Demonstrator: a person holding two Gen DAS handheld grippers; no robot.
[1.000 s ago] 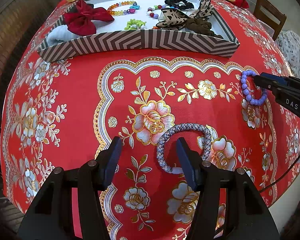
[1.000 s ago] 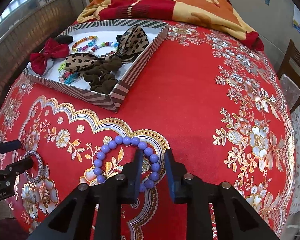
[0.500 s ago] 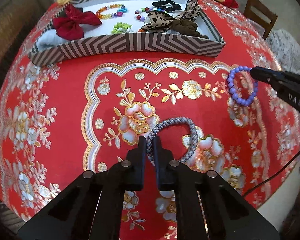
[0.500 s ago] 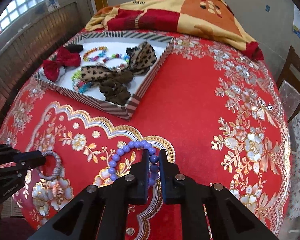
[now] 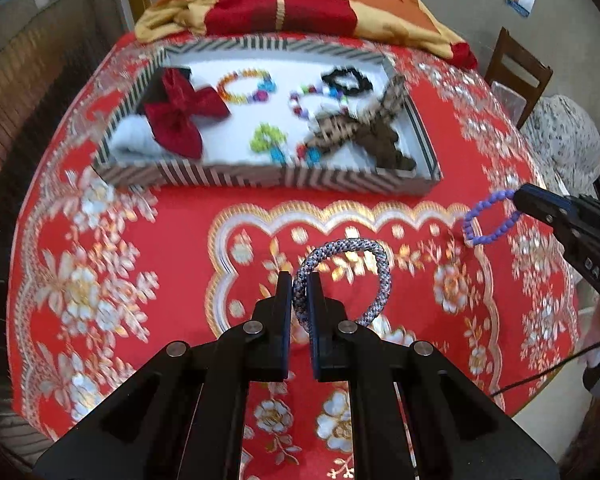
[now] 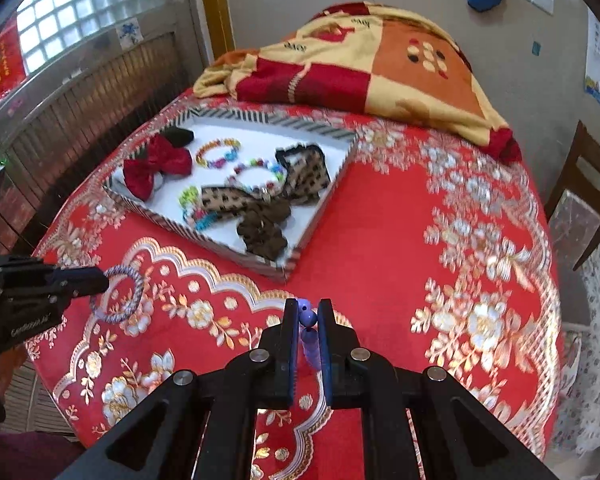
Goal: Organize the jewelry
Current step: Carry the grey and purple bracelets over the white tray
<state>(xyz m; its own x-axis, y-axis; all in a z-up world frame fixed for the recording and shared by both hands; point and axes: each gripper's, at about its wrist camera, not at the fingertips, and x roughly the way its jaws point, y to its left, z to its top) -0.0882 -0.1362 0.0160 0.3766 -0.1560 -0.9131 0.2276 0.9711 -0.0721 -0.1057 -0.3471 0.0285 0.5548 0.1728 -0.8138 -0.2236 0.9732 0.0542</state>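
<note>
Now both bracelets hang short of the striped tray (image 5: 204, 178): the left gripper (image 5: 299, 280) pinches the grey braided bracelet (image 5: 374, 256), the right gripper (image 6: 308, 312) the purple bead bracelet (image 6: 307, 320), over the red surface (image 6: 380, 240). Each is caught by a thin edge, so a swing could slip it free; a loop may also snag the tray's near wall.

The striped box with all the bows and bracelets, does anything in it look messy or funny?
A bit messy, not broken. In the striped box, the leopard-print bow sprawls over the beaded bracelets and the brown scrunchie, crowding its right side. The red bow lies on the left, and nothing has spilled out.
</note>
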